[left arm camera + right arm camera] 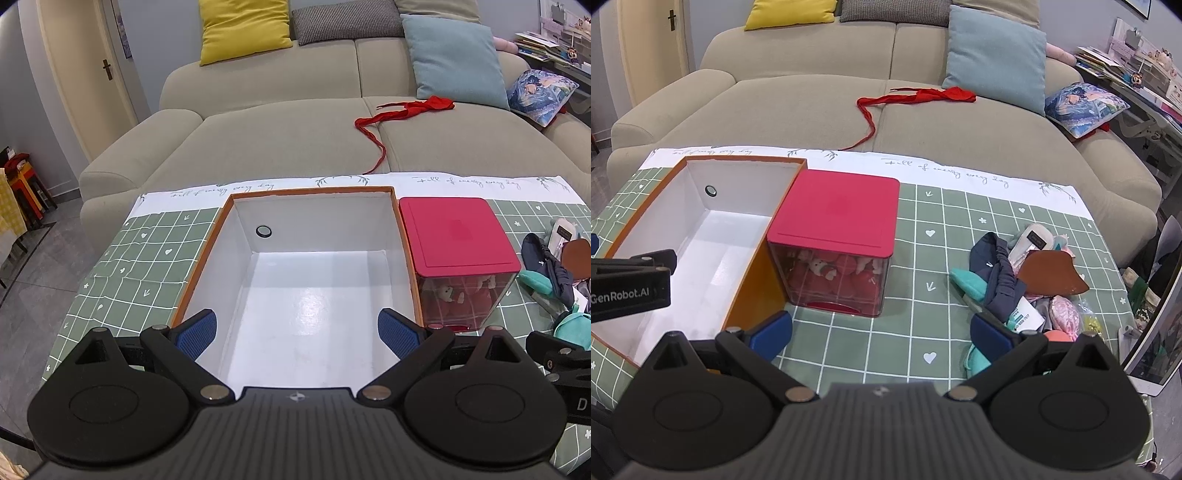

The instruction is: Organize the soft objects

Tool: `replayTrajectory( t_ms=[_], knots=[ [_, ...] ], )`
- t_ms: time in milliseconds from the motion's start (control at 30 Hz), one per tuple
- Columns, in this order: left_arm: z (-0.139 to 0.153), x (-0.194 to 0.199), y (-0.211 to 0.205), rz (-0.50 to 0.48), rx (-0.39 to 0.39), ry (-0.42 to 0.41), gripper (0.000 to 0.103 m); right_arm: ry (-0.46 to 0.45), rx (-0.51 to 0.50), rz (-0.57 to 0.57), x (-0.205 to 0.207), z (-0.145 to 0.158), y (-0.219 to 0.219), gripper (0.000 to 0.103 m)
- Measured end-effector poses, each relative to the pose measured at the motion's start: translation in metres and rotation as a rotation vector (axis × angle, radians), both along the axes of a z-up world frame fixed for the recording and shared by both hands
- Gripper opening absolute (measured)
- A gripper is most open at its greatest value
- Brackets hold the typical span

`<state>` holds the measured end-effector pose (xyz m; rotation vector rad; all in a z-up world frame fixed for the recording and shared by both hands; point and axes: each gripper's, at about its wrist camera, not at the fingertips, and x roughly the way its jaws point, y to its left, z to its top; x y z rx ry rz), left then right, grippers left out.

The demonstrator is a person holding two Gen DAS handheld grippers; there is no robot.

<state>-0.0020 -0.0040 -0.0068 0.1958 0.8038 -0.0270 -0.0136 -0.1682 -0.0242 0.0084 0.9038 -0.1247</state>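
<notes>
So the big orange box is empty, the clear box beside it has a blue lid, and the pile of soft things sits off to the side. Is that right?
Not quite: the clear box's lid is red, not blue, as the right wrist view shows plainly. The rest holds: the orange box is empty inside, and the pile of soft things lies on the green checked tablecloth, apart from both boxes.

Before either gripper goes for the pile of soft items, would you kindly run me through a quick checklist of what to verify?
1. Left gripper open, nothing held: ok.
2. Right gripper open, nothing held: ok.
3. Orange box open-topped, nothing inside: ok.
4. Pile of soft items on the tablecloth, ahead-right of the right gripper: ok.
5. Red-lidded clear bin lid on, so not ready to receive: not ok.
6. Which item lifts free of the tangle: cannot tell.
</notes>
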Motion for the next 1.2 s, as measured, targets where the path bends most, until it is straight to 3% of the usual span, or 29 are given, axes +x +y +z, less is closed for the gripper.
replayTrajectory(
  t_ms=[1200],
  knots=[
    [-0.0037, -0.0018, -0.0091, -0.015, 0.004, 0.005, 0.103, 0.017, 0.000, 0.018, 0.0031, -0.0056, -0.0062, 0.100]
  ],
)
